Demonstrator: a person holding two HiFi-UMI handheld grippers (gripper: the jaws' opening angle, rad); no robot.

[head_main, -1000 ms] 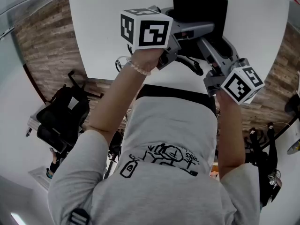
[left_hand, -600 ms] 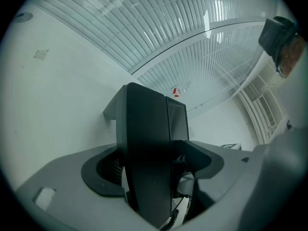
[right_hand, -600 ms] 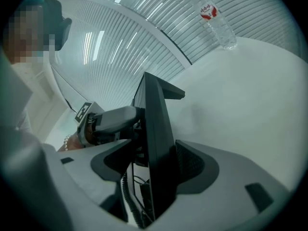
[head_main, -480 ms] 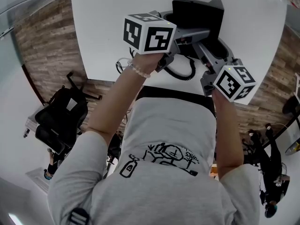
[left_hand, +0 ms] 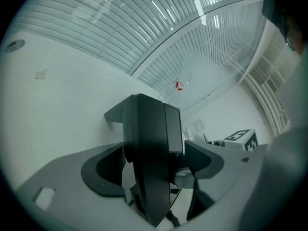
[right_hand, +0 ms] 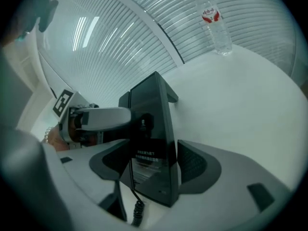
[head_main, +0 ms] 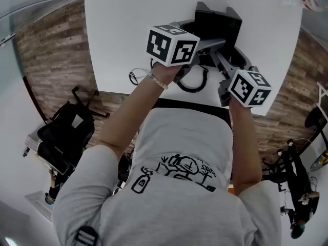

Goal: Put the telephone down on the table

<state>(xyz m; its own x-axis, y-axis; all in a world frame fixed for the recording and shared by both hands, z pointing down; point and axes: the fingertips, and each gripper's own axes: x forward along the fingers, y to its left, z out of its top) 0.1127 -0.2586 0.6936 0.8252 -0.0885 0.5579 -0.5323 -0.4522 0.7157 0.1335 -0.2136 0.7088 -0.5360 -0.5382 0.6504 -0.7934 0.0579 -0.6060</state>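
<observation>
Since a second ago both jaw pairs have been widening: left tongs (left_hand: 154, 165) and right tongs (right_hand: 155, 165) stand open astride the telephone (head_main: 218, 24), which sits on the counter (head_main: 128, 35); its printed label (right_hand: 147, 157) shows only in right gripper view

Your telephone (head_main: 218, 27) is a black desk set with a glossy dark face, and it sits on the white table (head_main: 128, 29) near the edge closest to you. Its coiled black cord (head_main: 197, 83) curls on the tabletop just in front of it.
</observation>
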